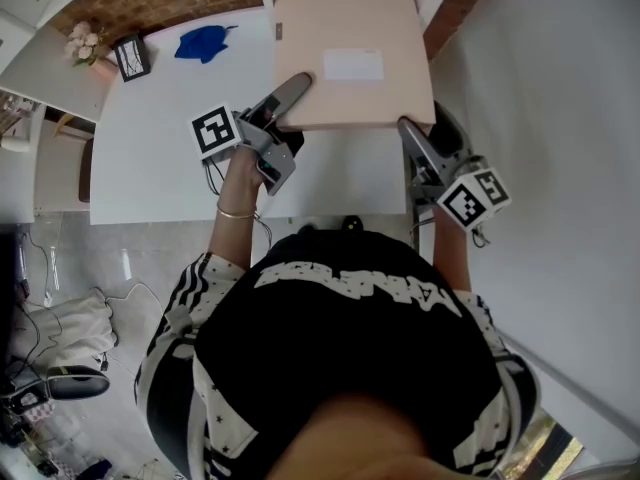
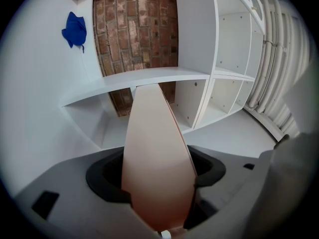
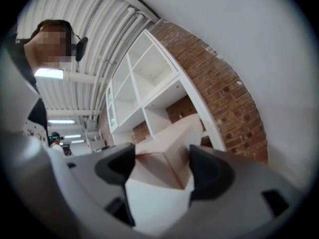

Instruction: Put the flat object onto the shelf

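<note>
A flat pale-pink box with a white label is held level above the white table. My left gripper is shut on its near left edge, and the box fills the gap between the left gripper's dark pads. My right gripper is shut on the near right corner; in the right gripper view that corner of the box sits between the right gripper's pads. The white cube shelf stands straight ahead, its compartments bare, and shows again as the shelf against a brick wall.
On the table's far left lie a blue cloth, a small picture frame and a posy of flowers. A white wall runs along the right. Bags and cables lie on the floor at the left.
</note>
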### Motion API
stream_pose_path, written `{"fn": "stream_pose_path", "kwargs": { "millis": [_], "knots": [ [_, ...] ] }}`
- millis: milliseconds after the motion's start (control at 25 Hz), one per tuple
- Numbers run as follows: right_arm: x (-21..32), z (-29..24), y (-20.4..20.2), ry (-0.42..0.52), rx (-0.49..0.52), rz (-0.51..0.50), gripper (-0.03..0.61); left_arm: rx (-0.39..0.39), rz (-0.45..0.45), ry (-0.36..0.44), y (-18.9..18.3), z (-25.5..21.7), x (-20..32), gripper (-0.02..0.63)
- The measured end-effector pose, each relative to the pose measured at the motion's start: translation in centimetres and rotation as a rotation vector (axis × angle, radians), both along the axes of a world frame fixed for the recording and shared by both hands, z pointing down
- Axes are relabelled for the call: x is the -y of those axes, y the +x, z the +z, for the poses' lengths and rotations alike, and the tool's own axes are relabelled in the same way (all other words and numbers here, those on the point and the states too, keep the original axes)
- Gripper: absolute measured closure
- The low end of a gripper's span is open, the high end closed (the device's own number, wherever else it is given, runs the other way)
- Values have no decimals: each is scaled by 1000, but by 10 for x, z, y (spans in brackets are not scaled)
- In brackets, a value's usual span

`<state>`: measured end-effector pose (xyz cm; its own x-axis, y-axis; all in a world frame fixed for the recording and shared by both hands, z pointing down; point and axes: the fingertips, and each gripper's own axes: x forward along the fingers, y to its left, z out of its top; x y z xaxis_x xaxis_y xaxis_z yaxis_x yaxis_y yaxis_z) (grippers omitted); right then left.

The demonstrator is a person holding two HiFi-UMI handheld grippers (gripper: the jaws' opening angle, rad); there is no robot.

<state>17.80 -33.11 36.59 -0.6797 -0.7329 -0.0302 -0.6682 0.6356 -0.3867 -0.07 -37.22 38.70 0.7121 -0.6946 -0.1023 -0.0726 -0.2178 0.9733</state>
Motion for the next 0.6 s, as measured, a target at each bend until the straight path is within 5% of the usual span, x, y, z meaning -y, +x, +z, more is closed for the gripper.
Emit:
{"fn": "stream_pose_path", "kwargs": {
  "millis": [600],
  "knots": [
    [12, -7, 2, 14, 35, 7, 218, -1, -9, 32, 1, -6, 1, 258]
  ]
}}
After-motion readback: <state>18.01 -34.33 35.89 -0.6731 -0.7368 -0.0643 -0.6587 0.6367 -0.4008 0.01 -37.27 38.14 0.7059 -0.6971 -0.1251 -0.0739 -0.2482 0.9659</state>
